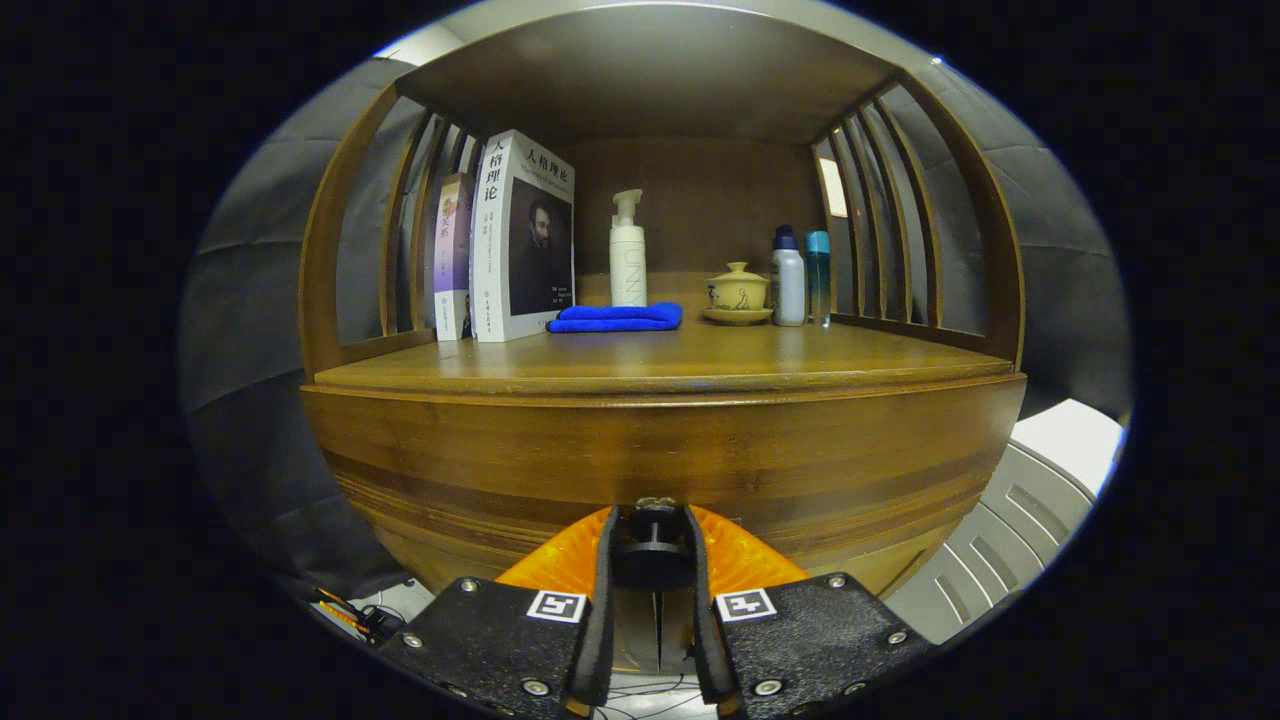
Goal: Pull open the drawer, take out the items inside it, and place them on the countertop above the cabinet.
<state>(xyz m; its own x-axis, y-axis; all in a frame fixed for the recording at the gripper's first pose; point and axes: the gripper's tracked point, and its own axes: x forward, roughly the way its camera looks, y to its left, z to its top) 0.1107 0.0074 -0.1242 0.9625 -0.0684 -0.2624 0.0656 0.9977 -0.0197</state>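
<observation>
Gripper (pixel 655 545) clamped on the dark drawer knob (pixel 652 548), both fingers (pixel 603 600) pressing its sides, tight against the drawer front (pixel 660 470). Drawer looked closed or barely out; contents hidden, so items couldn't be told.

Surface (pixel 700 360) above carried, at 12 o'clock from the knob: blue cloth (pixel 617 318) with white pump bottle (pixel 627 255) behind it. At 11 o'clock, two upright books (pixel 520 240). At 1 o'clock, lidded tea cup on saucer (pixel 738 292), then two small bottles (pixel 800 275).

Risks, as judgement: the knob is small and round, so fingers could slip off if the pull went off-axis or upward; a jerk might rock the cabinet and topple the books or bottles.

Writing: the big book's cover had Chinese characters; pump bottle lettering too faint to make out.
</observation>
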